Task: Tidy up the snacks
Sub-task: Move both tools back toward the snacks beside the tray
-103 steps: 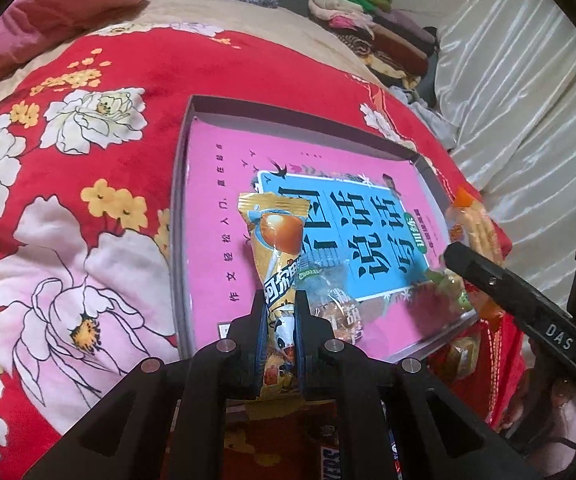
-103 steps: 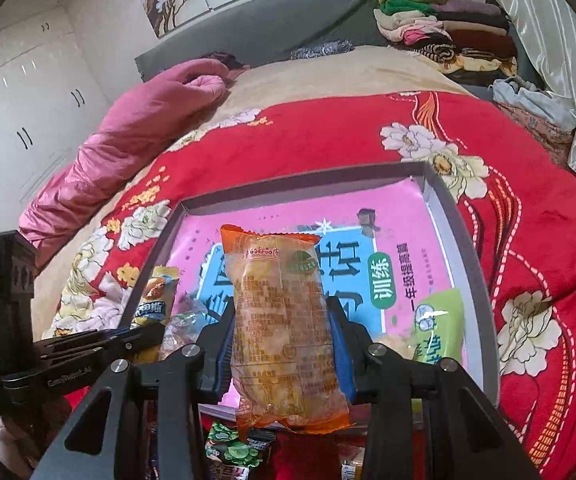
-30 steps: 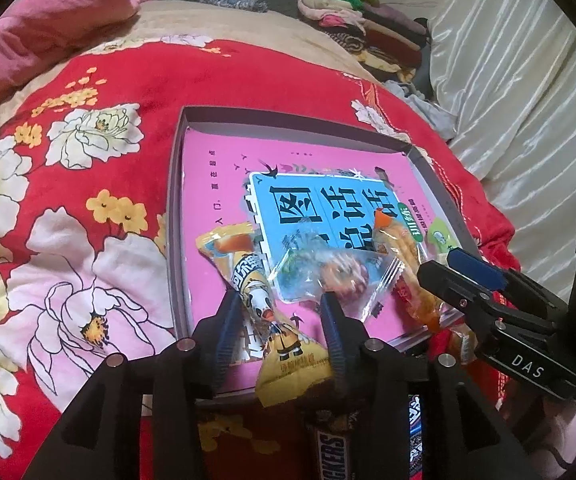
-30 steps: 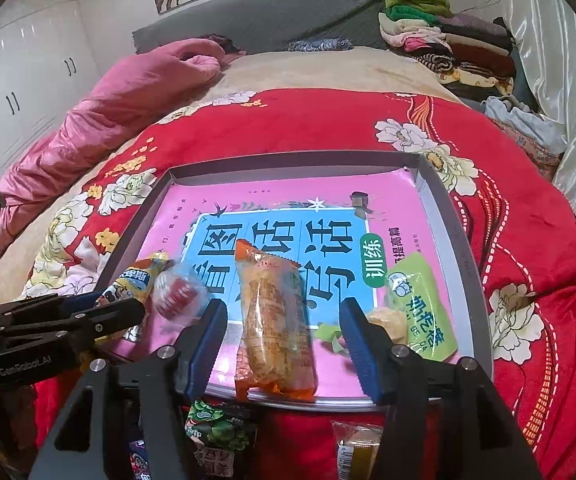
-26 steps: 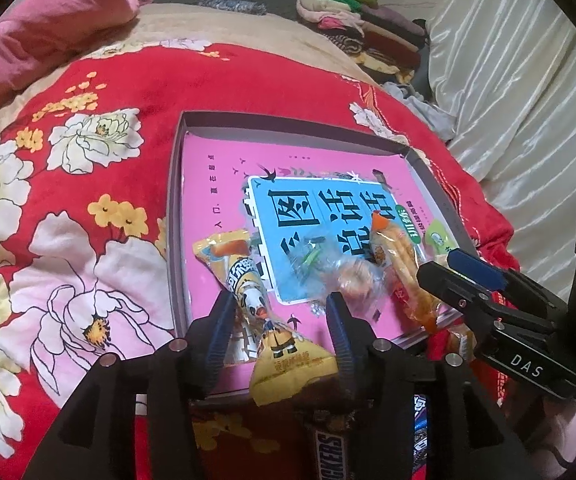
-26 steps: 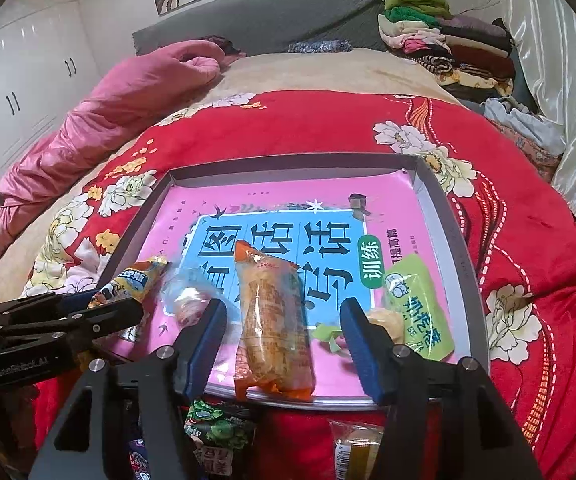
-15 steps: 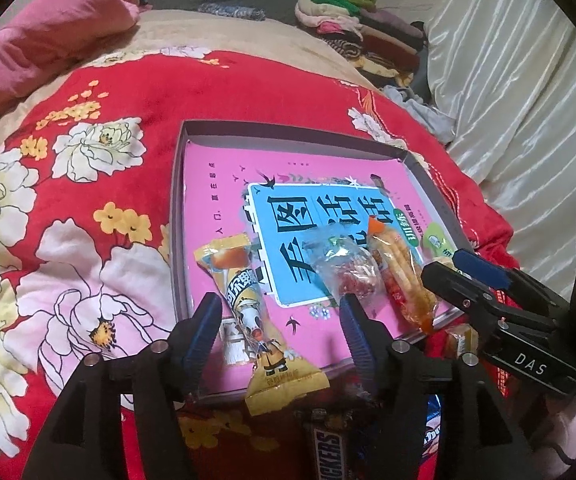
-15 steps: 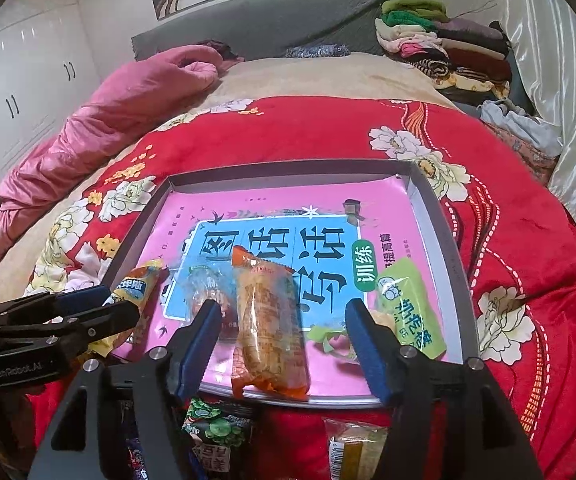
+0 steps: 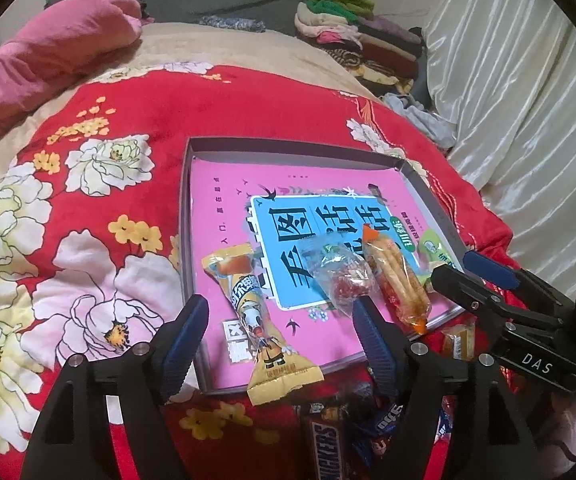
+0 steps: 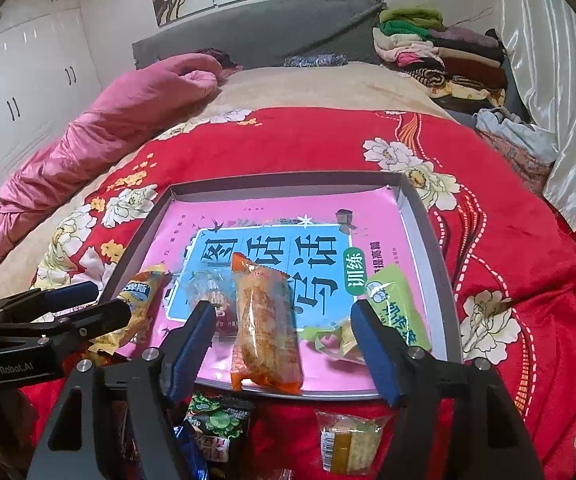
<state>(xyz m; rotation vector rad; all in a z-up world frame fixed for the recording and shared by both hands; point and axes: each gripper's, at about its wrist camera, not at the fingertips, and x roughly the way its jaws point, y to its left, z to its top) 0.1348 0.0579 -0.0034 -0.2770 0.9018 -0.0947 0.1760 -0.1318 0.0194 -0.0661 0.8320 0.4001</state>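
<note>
A grey tray (image 9: 185,216) (image 10: 432,236) lined with a pink and blue book cover lies on the red flowered blanket. My left gripper (image 9: 279,312) is opening; a yellow snack packet (image 9: 253,308) lies loose between its jaws, its end over the tray's near rim. A clear candy bag (image 9: 340,276) lies by the right finger. My right gripper (image 10: 281,320) is opening too, with an orange bread packet (image 10: 265,320) lying free between its jaws in the tray. A green packet (image 10: 394,304) rests at the tray's right.
Loose snacks lie on the blanket in front of the tray: a Snickers bar (image 9: 324,440), a green-and-black packet (image 10: 215,424), a small cracker pack (image 10: 348,440). A pink quilt (image 10: 107,120) and folded clothes (image 10: 440,48) are at the bed's far end.
Both grippers let go of their packets and their jaws spread wider. The yellow packet and the orange bread packet now lie in the tray. Both grippers drew back slightly.
</note>
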